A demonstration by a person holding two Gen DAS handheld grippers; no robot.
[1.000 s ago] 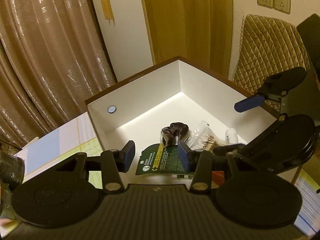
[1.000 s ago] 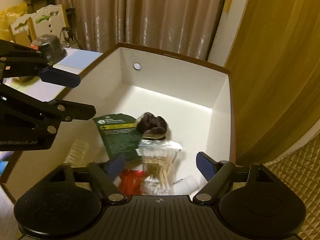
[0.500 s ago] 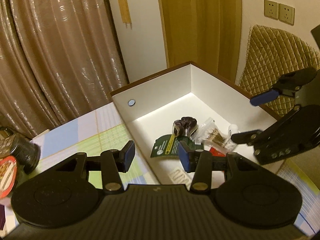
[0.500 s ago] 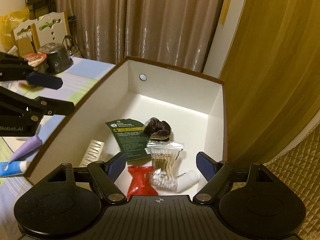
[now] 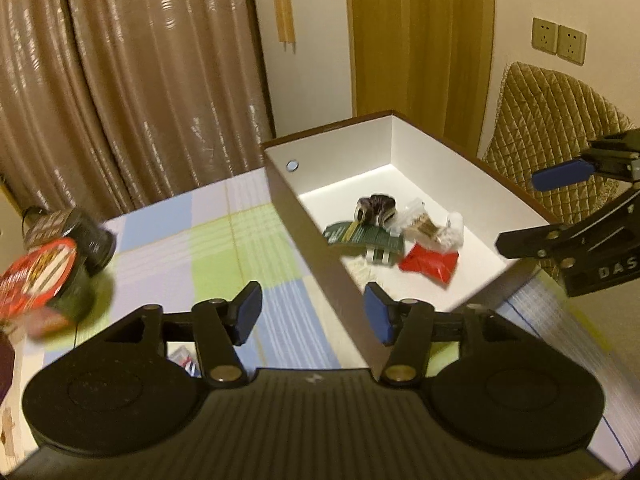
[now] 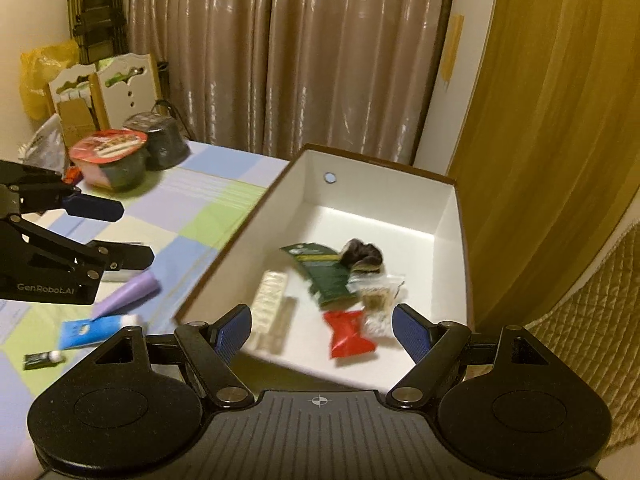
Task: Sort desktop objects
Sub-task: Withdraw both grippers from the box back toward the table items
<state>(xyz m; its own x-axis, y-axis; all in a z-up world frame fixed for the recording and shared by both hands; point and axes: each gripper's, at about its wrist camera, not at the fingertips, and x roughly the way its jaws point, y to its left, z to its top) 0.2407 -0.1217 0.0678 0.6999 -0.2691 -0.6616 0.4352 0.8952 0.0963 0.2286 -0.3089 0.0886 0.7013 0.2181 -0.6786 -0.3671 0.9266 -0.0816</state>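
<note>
Right wrist view: my right gripper (image 6: 322,330) spread, empty, over the white box (image 6: 450,216); red packet (image 6: 350,334) at six o'clock inside. Left gripper (image 5: 312,318) spread, empty.

The left tool (image 5: 312,318) hangs at 6 o'clock with its blue-padded fingers (image 5: 249,315) spread wide and nothing between them, over a checked cloth on the surface (image 5: 224,240) and the near corner of a white box (image 5: 344,292). Inside the box, toward 2 o'clock, lie a dark hair tie (image 5: 376,210), a green card (image 5: 362,234), a clear bag of cotton swabs (image 5: 430,228) and a red packet (image 5: 430,264), all close together. At 9 o'clock stand two dark cups (image 5: 60,252), blurred, one with a red lid, and the right tool (image 5: 540,208) reaches in at 3 o'clock, its fingers apart and empty.
</note>
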